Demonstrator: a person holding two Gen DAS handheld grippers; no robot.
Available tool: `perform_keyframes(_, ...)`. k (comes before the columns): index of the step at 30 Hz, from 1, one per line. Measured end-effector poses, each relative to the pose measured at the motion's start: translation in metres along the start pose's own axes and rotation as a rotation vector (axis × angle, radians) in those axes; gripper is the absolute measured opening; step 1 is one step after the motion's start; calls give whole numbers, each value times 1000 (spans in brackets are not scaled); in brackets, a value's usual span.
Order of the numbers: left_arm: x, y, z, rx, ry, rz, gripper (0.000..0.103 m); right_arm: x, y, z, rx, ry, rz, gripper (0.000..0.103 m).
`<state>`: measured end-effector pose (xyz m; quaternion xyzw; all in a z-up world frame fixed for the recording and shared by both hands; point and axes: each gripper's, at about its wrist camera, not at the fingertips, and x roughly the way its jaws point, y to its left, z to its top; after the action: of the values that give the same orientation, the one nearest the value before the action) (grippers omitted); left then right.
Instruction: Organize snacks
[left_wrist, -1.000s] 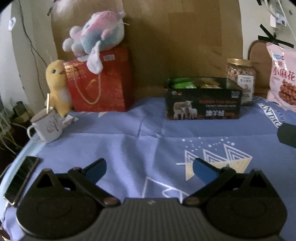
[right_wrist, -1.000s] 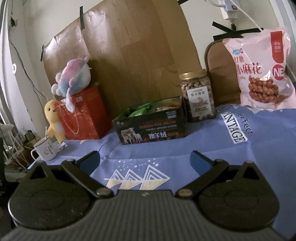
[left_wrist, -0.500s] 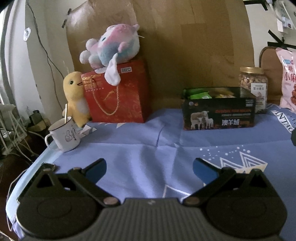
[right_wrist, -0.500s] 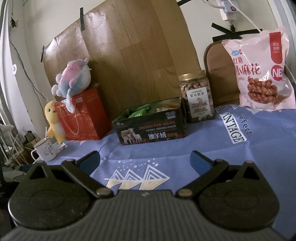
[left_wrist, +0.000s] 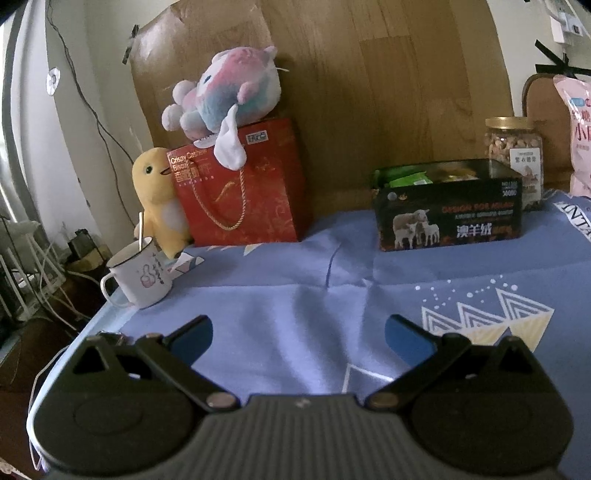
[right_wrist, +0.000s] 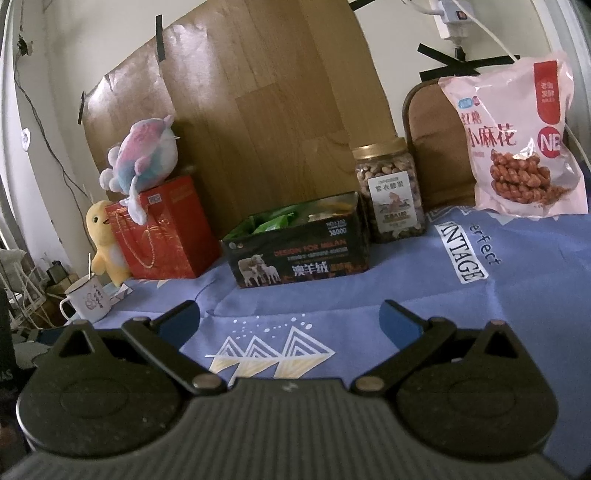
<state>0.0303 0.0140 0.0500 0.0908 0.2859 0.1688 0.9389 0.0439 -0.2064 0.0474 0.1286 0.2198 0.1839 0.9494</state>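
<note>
We hold the left gripper (left_wrist: 298, 338) and right gripper (right_wrist: 290, 319) low over the blue cloth (left_wrist: 314, 295), jaws wide apart and empty. The snack box (right_wrist: 299, 254), nut jar (right_wrist: 389, 192) and pink bag (right_wrist: 517, 140) line the back wall, leaving working room in front.

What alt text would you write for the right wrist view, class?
The open right gripper hovers empty over a blue tablecloth. Behind stand a dark snack box, a nut jar and a pink snack bag.
</note>
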Motion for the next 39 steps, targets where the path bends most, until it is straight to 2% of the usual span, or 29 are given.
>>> perform_keyframes(19,7,-13,-7,33,67,-78,103,1,-6,-4,16,9,-12,103)
perform_keyframes(39,11,-28,-10,72,103,-116,103,2,-14,-5,40,15,-19,103)
